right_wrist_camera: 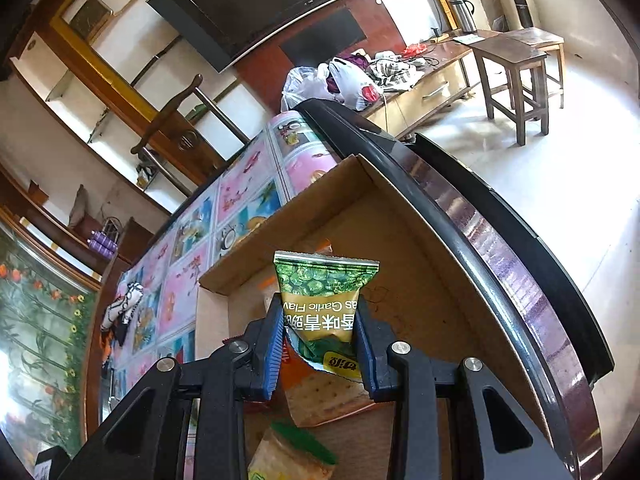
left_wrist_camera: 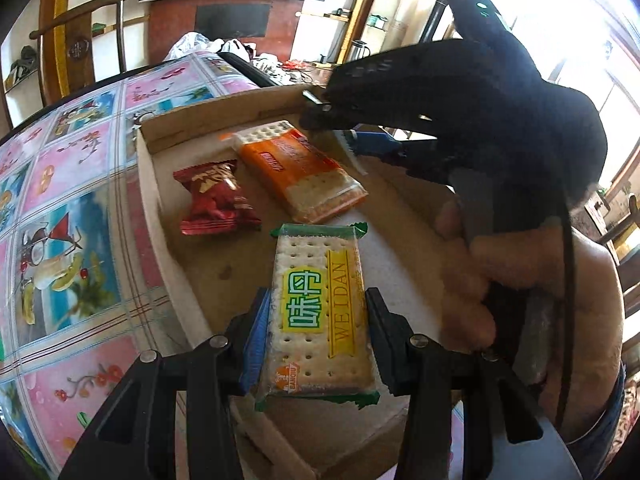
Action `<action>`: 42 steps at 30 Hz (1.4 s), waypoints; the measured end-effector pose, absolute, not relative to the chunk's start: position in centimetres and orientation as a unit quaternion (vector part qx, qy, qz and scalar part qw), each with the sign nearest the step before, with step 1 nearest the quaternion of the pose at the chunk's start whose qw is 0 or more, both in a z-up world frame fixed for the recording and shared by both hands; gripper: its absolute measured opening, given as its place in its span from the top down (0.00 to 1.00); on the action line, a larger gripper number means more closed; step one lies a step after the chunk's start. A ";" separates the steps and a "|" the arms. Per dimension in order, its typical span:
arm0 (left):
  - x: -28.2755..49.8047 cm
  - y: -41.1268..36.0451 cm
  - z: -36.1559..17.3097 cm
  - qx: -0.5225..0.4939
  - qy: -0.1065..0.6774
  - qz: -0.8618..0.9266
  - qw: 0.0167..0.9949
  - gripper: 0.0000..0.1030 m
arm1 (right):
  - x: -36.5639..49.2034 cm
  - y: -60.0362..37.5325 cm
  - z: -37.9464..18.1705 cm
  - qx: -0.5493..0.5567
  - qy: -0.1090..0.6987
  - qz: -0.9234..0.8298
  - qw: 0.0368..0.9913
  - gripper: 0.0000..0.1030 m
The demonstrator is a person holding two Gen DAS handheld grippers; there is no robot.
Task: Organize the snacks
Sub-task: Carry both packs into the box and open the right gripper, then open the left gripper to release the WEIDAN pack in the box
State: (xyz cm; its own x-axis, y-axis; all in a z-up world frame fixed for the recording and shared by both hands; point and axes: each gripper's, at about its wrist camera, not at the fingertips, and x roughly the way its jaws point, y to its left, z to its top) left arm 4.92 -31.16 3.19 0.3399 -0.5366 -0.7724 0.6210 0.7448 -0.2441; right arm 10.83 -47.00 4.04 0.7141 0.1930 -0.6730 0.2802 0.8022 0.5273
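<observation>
My left gripper point(left_wrist_camera: 316, 320) is shut on a green-edged cracker pack point(left_wrist_camera: 316, 312) and holds it over the shallow cardboard box point(left_wrist_camera: 144, 184). In the box lie a red snack packet point(left_wrist_camera: 216, 200) and an orange cracker pack point(left_wrist_camera: 300, 168). My right gripper point(right_wrist_camera: 320, 340) is shut on a green pea packet point(right_wrist_camera: 324, 296) above the same box point(right_wrist_camera: 212, 308). In the left wrist view the right gripper's black body point(left_wrist_camera: 460, 112) hangs over the box's far right side. The orange cracker pack point(right_wrist_camera: 320, 396) and the green-edged pack point(right_wrist_camera: 288, 456) lie below the right gripper.
The box sits on a table with a flowered pink and blue cloth point(left_wrist_camera: 68, 216). The table's dark rim point(right_wrist_camera: 500, 248) runs along the right. A wooden chair point(left_wrist_camera: 80, 32) stands behind the table. Wooden stools point(right_wrist_camera: 516, 64) stand on the floor at the right.
</observation>
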 end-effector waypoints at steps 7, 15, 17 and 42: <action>4.9 -31.4 2.6 0.050 0.456 -0.356 0.815 0.56 | 10.9 -47.0 3.7 0.309 0.382 -0.036 0.870 0.67; 4.5 -31.4 3.0 0.057 0.441 -0.354 0.822 0.56 | 10.9 -46.9 3.8 0.308 0.384 -0.039 0.870 0.65; 4.6 -31.3 3.0 0.055 0.443 -0.355 0.821 0.56 | 10.9 -46.9 3.9 0.306 0.384 -0.040 0.870 0.65; 4.7 -28.0 4.8 0.038 0.437 -0.342 0.831 0.54 | 10.0 -43.9 6.9 0.270 0.340 -0.001 0.901 0.50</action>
